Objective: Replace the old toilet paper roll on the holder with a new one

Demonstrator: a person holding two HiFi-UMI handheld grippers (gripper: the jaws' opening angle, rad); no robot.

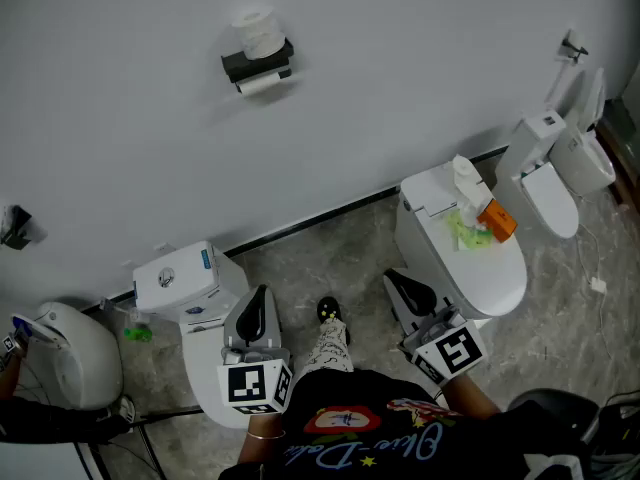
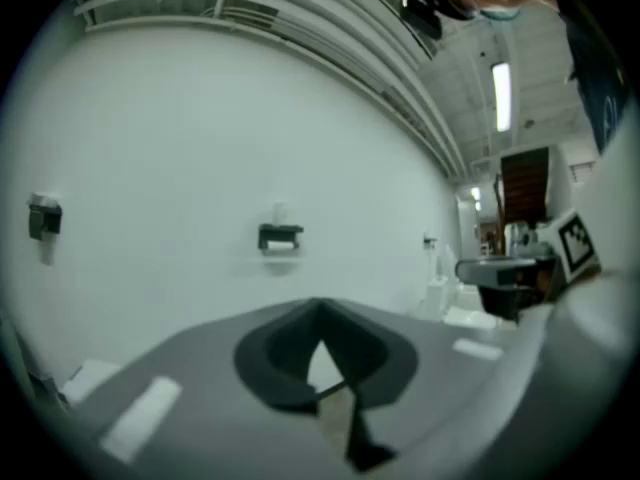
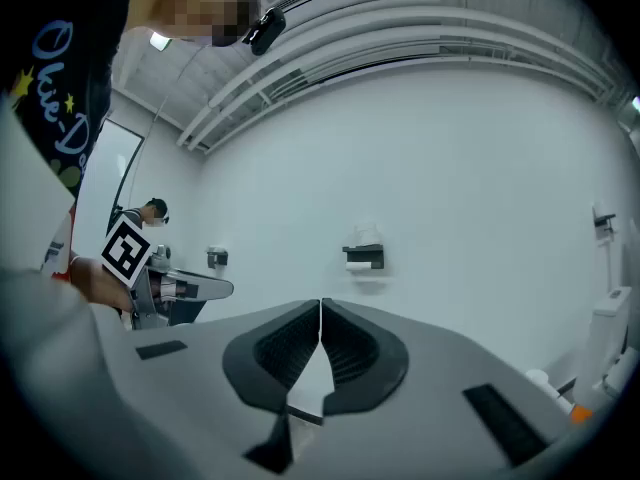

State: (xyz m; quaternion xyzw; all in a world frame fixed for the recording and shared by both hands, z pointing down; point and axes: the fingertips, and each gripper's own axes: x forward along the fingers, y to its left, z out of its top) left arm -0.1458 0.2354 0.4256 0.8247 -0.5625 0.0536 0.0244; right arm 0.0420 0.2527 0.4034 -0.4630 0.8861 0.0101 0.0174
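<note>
A black paper holder (image 1: 256,66) hangs on the white wall, far ahead of both grippers. A full white roll (image 1: 259,31) stands on top of it, and a thin, nearly used-up roll (image 1: 262,84) sits in its bar below. The same holder (image 2: 280,236) shows small in the left gripper view, and the holder (image 3: 364,257) also appears in the right gripper view. My left gripper (image 1: 258,306) and my right gripper (image 1: 405,286) are held low, near my body, both pointing at the wall. Both are shut with nothing between the jaws.
A toilet with its white tank (image 1: 178,278) stands just ahead of the left gripper. A second toilet (image 1: 500,273) at the right carries an orange box (image 1: 497,219) and a green item. A third toilet (image 1: 555,183) is further right. Another wall fixture (image 1: 15,226) is at the left.
</note>
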